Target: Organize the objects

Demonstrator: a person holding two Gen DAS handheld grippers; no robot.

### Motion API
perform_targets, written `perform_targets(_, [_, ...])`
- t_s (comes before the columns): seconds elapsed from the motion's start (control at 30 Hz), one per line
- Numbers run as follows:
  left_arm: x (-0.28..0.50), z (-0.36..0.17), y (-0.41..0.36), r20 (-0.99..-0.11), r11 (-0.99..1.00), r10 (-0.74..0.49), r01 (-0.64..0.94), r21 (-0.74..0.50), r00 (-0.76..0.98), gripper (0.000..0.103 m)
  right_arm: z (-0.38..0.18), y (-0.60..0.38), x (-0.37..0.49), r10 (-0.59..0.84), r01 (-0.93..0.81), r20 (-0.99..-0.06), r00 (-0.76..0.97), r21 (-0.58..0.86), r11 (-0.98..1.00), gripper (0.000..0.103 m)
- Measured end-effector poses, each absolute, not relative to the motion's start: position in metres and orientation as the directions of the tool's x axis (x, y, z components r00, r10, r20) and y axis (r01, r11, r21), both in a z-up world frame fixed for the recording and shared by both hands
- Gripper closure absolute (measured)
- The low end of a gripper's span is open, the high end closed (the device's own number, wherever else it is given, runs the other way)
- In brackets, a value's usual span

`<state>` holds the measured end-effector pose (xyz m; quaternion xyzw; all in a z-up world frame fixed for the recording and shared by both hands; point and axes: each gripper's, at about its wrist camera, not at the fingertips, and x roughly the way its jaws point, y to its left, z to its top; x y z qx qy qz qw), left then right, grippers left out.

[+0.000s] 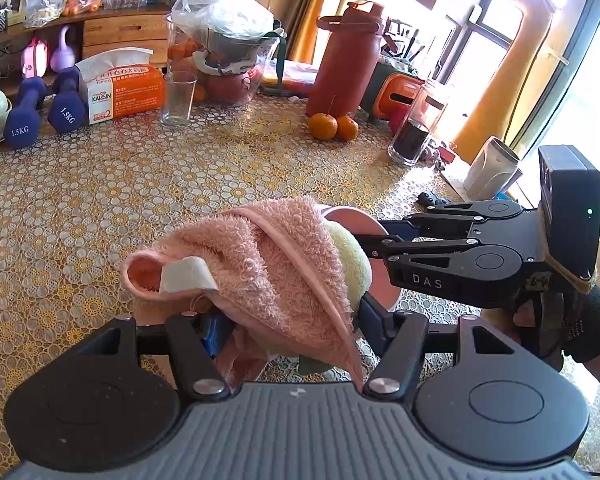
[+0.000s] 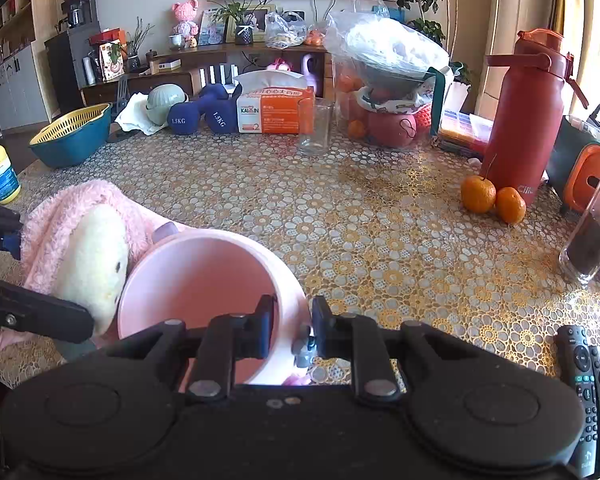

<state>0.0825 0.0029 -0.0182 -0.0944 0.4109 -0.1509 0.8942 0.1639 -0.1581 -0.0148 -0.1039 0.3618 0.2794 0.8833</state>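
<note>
Nearest the right wrist camera, the right gripper (image 2: 292, 330) has its fingers (image 2: 266, 326) closed narrow on the rim of the pink cup (image 2: 204, 276), one finger inside the wall and one outside. That pinch looks chosen to keep the cup tipped on its side, so its mouth faces the incoming load. The cup's long axis lies roughly level above the bench (image 2: 380, 208), with the opening turned toward the camera and the left. The left gripper (image 1: 284, 328) has its fingers closed on a bundle of pink towel (image 1: 268, 256), with a cream plush toy (image 2: 96, 260) wrapped inside. The bundle sits just beside the cup's mouth, touching the rim. It points lengthwise toward the opening, probably for stuffing it in.
</note>
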Motion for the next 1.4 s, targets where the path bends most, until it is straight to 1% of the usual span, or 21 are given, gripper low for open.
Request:
perform_targets(0.23, [0.085, -0.025, 0.008, -0.709, 0.933, -0.355, 0.185, -0.308, 0.61, 0.039, -0.015, -0.157, 0.162, 0.417, -0.574, -0.696, 0.585, 0.008, 0.819, 0.083])
perform_targets(0.4, [0.087, -0.034, 0.017, -0.737, 0.951, -0.306, 0.148, -0.273, 0.603, 0.039, -0.015, -0.158, 0.164, 0.42, -0.581, -0.692, 0.587, 0.001, 0.814, 0.083])
perform_targets(0.6, [0.092, -0.05, 0.036, -0.768, 0.959, -0.266, 0.078, -0.273, 0.583, 0.039, -0.016, -0.161, 0.164, 0.427, -0.582, -0.691, 0.584, 0.012, 0.813, 0.084])
perform_targets(0.73, [0.084, -0.037, 0.033, -0.737, 0.949, -0.304, 0.124, -0.29, 0.603, 0.039, -0.017, -0.162, 0.163, 0.435, -0.593, -0.685, 0.585, 0.004, 0.805, 0.084])
perform_targets(0.93, [0.079, -0.006, 0.019, -0.687, 0.936, -0.349, 0.211, -0.28, 0.637, 0.039, -0.018, -0.165, 0.16, 0.464, -0.629, -0.663, 0.588, -0.014, 0.777, 0.084])
perform_targets(1.0, [0.084, -0.004, 0.011, -0.692, 0.944, -0.331, 0.221, -0.245, 0.641, 0.039, -0.018, -0.164, 0.156, 0.476, -0.649, -0.648, 0.594, -0.037, 0.76, 0.084])
perform_targets(1.07, [0.091, -0.009, 0.007, -0.708, 0.948, -0.319, 0.215, -0.236, 0.63, 0.039, -0.019, -0.165, 0.153, 0.489, -0.664, -0.635, 0.598, -0.05, 0.746, 0.084])
perform_targets(1.2, [0.101, -0.016, 0.014, -0.709, 0.941, -0.335, 0.189, -0.28, 0.621, 0.039, -0.02, -0.166, 0.152, 0.496, -0.675, -0.624, 0.604, -0.069, 0.735, 0.084])
perform_targets(1.4, [0.105, -0.021, 0.025, -0.717, 0.943, -0.326, 0.158, -0.293, 0.616, 0.039, -0.021, -0.167, 0.152, 0.508, -0.683, -0.611, 0.607, -0.075, 0.726, 0.084])
